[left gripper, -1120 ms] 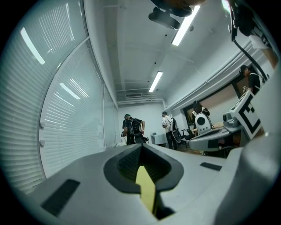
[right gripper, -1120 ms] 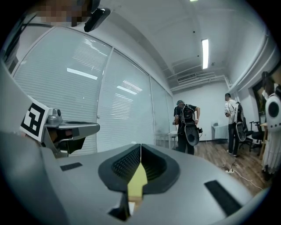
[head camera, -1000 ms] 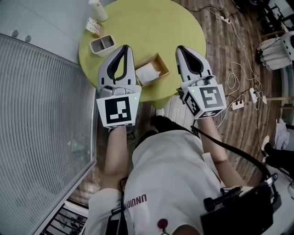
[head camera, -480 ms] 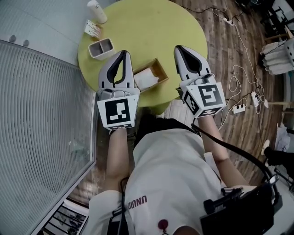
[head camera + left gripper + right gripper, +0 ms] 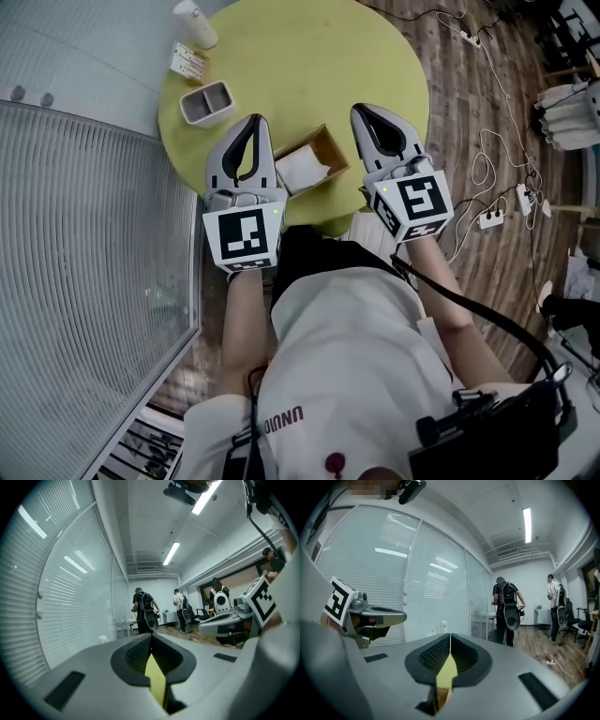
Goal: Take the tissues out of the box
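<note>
An open wooden tissue box [image 5: 325,143] lies near the front edge of the round green table [image 5: 300,66], with white tissue [image 5: 298,169] showing inside it. My left gripper [image 5: 252,120] hovers just left of the box, its jaws shut and empty. To the right of the box my right gripper [image 5: 360,110] is shut too, with nothing in it. In the left gripper view the fingertips [image 5: 151,635] meet on bare air. The right gripper view shows its own tips [image 5: 450,635] closed likewise. The box is out of sight in both gripper views.
A white two-compartment holder [image 5: 207,101], a small printed card [image 5: 188,62] and a white bottle [image 5: 194,22] stand at the table's far left. A glass wall with blinds [image 5: 84,234] runs along the left. Cables and a power strip [image 5: 487,217] lie on the wooden floor at right. People stand far off.
The whole picture has slid a little down the frame. Both grippers stay shut on either side of the box, and the tissue has not moved.
</note>
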Demonstrator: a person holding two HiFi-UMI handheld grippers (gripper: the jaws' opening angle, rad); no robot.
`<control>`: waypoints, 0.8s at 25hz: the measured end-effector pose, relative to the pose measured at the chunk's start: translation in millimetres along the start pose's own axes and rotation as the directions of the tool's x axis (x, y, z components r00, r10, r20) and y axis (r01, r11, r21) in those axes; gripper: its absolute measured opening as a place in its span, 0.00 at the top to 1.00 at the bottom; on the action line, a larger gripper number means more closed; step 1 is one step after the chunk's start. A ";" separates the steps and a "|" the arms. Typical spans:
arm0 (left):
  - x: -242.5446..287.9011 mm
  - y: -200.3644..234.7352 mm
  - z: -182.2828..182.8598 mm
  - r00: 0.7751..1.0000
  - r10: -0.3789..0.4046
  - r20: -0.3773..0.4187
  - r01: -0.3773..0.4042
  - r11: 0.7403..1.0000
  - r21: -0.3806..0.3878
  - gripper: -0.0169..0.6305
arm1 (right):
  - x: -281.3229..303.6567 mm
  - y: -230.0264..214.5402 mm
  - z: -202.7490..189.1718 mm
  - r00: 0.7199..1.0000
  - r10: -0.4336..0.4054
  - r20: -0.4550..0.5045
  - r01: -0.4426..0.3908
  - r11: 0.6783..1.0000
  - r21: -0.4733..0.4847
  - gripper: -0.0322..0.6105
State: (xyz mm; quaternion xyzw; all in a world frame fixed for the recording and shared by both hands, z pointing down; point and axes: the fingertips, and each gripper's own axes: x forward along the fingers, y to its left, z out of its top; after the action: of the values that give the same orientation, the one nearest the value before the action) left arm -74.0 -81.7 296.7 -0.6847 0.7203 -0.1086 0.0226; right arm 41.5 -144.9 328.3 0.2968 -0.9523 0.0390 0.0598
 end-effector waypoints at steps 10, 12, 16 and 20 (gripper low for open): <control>27.8 13.6 -23.3 0.993 -0.109 -0.040 0.109 0.994 -0.017 0.95 | 35.2 8.0 -38.1 0.991 0.008 -0.130 -0.003 0.999 0.043 0.92; 31.4 15.0 -26.2 0.991 -0.124 -0.045 0.123 0.992 -0.019 0.95 | 38.2 8.8 -43.5 0.989 0.008 -0.149 -0.001 0.999 0.046 0.92; 38.3 21.3 -34.8 0.986 -0.151 -0.064 0.149 0.988 -0.028 0.95 | 44.1 12.8 -58.0 0.978 0.009 -0.207 0.004 0.998 0.064 0.92; 43.4 21.7 -40.3 0.980 -0.183 -0.073 0.180 0.983 -0.039 0.95 | 45.4 18.7 -73.0 0.964 0.027 -0.265 -0.001 0.995 0.096 0.91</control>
State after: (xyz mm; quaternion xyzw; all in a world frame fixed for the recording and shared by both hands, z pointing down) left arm -105.3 -118.8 337.0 -0.7431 0.6569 -0.1246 -0.0259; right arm 0.4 -147.0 406.0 0.2846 -0.9348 0.1243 0.1724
